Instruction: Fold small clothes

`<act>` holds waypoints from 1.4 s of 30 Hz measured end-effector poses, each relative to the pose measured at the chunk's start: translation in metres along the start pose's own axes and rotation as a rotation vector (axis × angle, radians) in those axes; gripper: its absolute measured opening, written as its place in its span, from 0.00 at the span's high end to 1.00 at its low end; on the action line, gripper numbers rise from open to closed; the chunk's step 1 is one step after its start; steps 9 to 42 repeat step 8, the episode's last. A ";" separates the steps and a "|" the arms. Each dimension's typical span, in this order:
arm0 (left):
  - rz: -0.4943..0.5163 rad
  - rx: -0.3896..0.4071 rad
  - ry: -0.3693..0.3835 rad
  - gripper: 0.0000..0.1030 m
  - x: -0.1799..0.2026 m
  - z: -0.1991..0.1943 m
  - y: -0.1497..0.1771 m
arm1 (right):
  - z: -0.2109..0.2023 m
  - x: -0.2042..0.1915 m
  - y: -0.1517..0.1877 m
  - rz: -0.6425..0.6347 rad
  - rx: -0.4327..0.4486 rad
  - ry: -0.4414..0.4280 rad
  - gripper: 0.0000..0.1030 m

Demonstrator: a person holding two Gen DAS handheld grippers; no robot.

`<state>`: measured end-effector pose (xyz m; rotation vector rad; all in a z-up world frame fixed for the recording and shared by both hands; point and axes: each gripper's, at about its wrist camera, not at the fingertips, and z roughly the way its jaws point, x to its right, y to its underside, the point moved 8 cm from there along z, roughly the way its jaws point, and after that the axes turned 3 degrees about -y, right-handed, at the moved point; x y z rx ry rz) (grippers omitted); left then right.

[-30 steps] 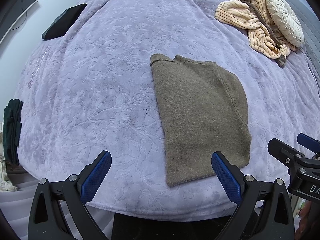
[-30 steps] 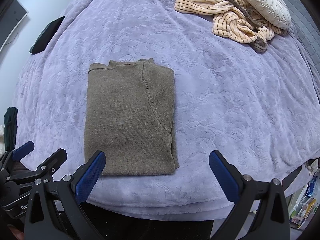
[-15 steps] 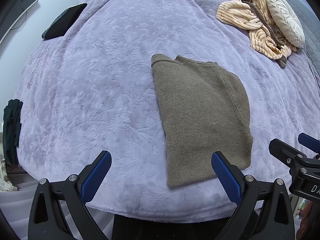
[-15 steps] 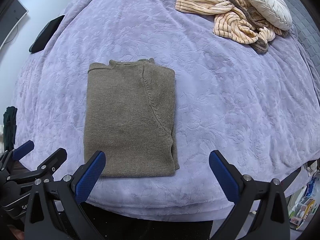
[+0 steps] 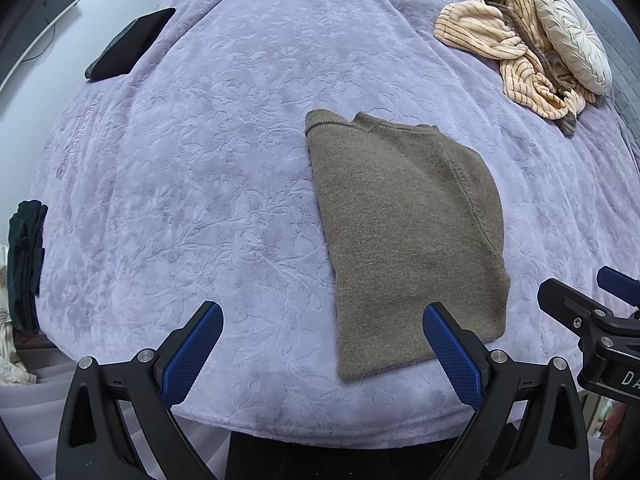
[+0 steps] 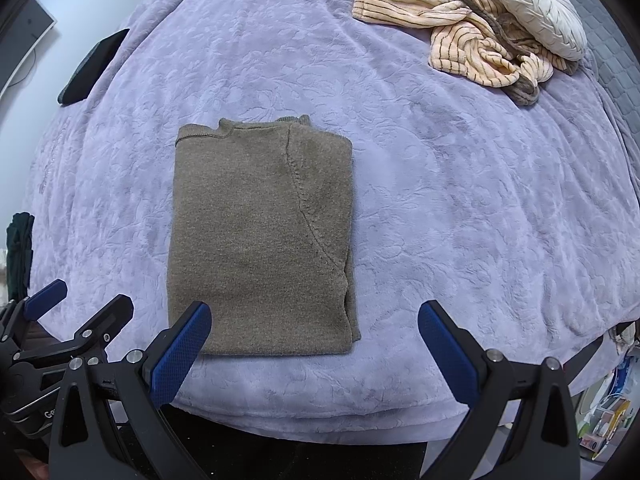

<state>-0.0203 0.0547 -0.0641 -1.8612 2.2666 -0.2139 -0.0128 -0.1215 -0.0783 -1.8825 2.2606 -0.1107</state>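
Note:
A brown knitted sweater (image 5: 404, 236) (image 6: 260, 240) lies flat on the lilac bedspread (image 5: 200, 184) (image 6: 460, 200), folded into a narrow rectangle with its collar at the far end. My left gripper (image 5: 322, 350) hovers open over the near edge of the bed, its right pad by the sweater's near hem. Just right of it, my right gripper (image 6: 314, 354) also stands open, with its left pad over the sweater's near left corner. Neither holds anything. Each gripper shows at the edge of the other's view.
A crumpled striped peach garment (image 5: 512, 36) (image 6: 460, 32) and a round cream cushion (image 5: 572, 36) (image 6: 536, 12) lie at the far right. A dark flat object (image 5: 128, 46) (image 6: 94, 68) rests at the far left. Dark folded cloth (image 5: 24, 272) hangs off the bed's left edge.
Both grippers have drifted very slightly, so the sweater sits a touch lower in view. The sweater itself has not moved, and both stay open.

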 end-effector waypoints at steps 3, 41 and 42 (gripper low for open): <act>0.002 0.008 0.005 0.02 0.000 0.000 -0.001 | 0.002 0.000 0.000 -0.001 -0.003 -0.001 0.00; 0.011 0.017 0.010 0.02 0.002 0.000 -0.004 | 0.003 0.001 -0.001 -0.002 -0.007 0.000 0.00; 0.011 0.017 0.010 0.02 0.002 0.000 -0.004 | 0.003 0.001 -0.001 -0.002 -0.007 0.000 0.00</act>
